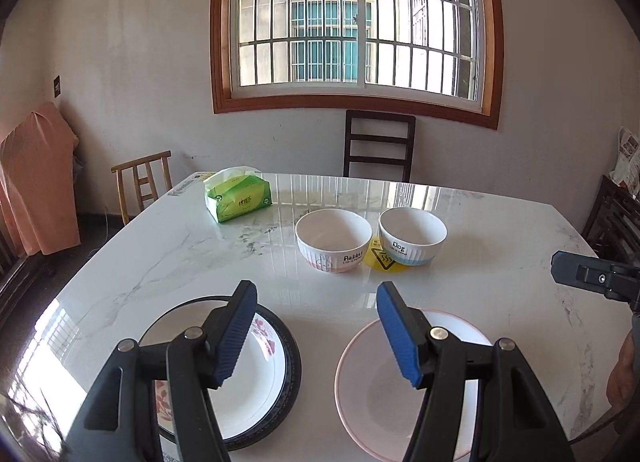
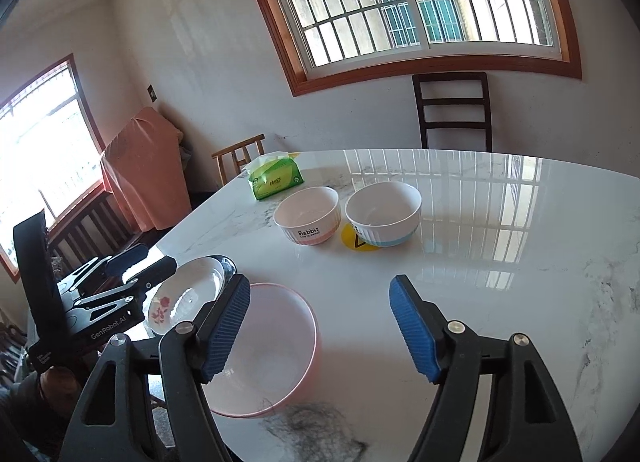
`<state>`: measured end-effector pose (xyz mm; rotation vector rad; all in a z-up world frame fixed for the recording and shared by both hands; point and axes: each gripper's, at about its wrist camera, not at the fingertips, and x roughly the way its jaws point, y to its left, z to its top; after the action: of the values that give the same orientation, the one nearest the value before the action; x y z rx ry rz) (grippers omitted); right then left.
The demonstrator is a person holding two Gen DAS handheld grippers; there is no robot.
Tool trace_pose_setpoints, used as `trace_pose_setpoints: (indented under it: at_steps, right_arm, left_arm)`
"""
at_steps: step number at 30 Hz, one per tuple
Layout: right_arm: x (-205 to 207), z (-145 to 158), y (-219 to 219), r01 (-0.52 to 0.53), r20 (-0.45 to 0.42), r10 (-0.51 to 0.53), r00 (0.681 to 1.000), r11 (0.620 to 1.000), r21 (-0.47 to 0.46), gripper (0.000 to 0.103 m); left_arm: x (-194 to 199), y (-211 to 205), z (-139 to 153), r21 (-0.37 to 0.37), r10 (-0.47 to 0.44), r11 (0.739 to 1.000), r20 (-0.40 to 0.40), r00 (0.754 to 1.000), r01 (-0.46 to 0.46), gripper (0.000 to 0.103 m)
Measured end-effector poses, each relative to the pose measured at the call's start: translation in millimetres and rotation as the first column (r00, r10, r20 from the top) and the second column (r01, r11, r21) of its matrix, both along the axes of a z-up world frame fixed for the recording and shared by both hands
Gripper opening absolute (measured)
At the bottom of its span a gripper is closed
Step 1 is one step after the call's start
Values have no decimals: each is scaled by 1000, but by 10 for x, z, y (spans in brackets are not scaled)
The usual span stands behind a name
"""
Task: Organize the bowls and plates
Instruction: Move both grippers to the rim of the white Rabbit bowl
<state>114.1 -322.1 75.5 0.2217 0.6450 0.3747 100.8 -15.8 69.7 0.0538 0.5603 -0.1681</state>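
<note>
- From the left wrist camera, the left gripper (image 1: 316, 326) hung above the near edge of the white marble table (image 1: 160, 254), its blue pads spread apart with nothing between them.
- I'll use the Rabbit bowl (image 1: 334, 240) as my marker; it stood out in the middle of the table.
- Just to the right of the Rabbit bowl stood the Dog bowl (image 1: 412, 236), close beside it but not touching.
- A yellow sticker (image 1: 380, 262) lay flat on the table in front of the gap between the two bowls.
- Nearer than the Rabbit bowl and to the left sat a white flower plate (image 1: 256, 382) resting on a dark-rimmed plate (image 1: 294, 358).
- Nearer and to the right lay a pink-rimmed plate (image 1: 360, 374) by itself.
- Behind the Rabbit bowl to the left was a green tissue pack (image 1: 238, 198).
- The right gripper (image 1: 592, 276) poked in far to the right of the bowls.

- From the right wrist camera, the right gripper (image 2: 320, 326) had its pads spread wide too, and they held nothing.
- The Rabbit bowl (image 2: 308, 218) and the Dog bowl (image 2: 384, 216) stood side by side, with the sticker (image 2: 356, 242) partly under the Dog bowl.
- The pink-rimmed plate (image 2: 272, 350) lay nearer than the Rabbit bowl, partly behind the left pad.
- The flower plate (image 2: 188, 298) lay farther left of that, with the left gripper (image 2: 136, 266) over its far side.
- The tissue pack (image 2: 276, 180) sat just behind the Rabbit bowl.
</note>
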Motion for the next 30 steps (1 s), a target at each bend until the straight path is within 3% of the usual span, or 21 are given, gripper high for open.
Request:
trace_pose_setpoints:
  at_steps: [6,9,13,16,22,23,28,30]
  right_arm:
    - [123,59,115,-78,-64,82,995,995,65,72]
    - [191,101,215,-101,-90,108,990,992,75,72]
    - [374,109,283,-107,-153,128,980,985,136,72]
    - [539,89,321,-97,-221,142,965,974,205,72]
    - [973,-30,434,-39,-377,140,916,964,261,73]
    - [1053,-59,439,-24,-404,139,904,960,278,71]
    - [1479,-230,577,43,-515,98,851,966,256,40]
    - [1634,-353,610,81,-558,86,826,960,268,33]
  left_arm:
    - [149,-112,-9,97,-43,994,-51,998,48,64]
    - [335,-90,-43,86,-53,994,-136,989,65,64]
    - [546,-61,-28,90,-58,993,-168,984,74,64]
    - [765,-12,-21,39,-78,995,-238,968,90,64]
    - [1340,231,-45,-105,-57,994,-353,934,21,64]
    - [1444,254,-58,-129,-71,991,-376,924,24,64]
    - [1903,220,-133,-145,-104,988,-439,892,44,64]
    - [2054,196,-189,-171,-137,983,-476,869,61,64]
